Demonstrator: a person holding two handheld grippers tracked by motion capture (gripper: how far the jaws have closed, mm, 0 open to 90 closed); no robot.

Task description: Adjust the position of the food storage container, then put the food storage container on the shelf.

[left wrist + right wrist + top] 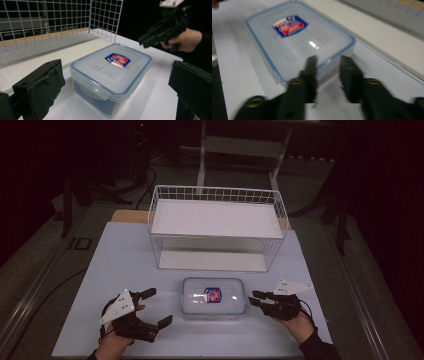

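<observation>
A clear plastic food container (214, 296) with a blue-rimmed snap lid and a red and blue label lies on the white table (125, 265), just in front of the wire basket. My left gripper (157, 306) stands wide open to the container's left. In the left gripper view its jaws frame the container (110, 72) from a short distance, and the left gripper (117, 68) holds nothing. My right gripper (253, 298) is at the container's right end. Its jaws are a narrow gap apart, and the right gripper (329, 67) points at the container's (297, 37) edge, with nothing between.
A white wire basket (215, 188) with a flat white floor stands behind the container, its mesh wall (50, 22) close by. A hand (185, 40) holds the right gripper (162, 30) beyond the box. The surroundings are dark, with table legs at the back.
</observation>
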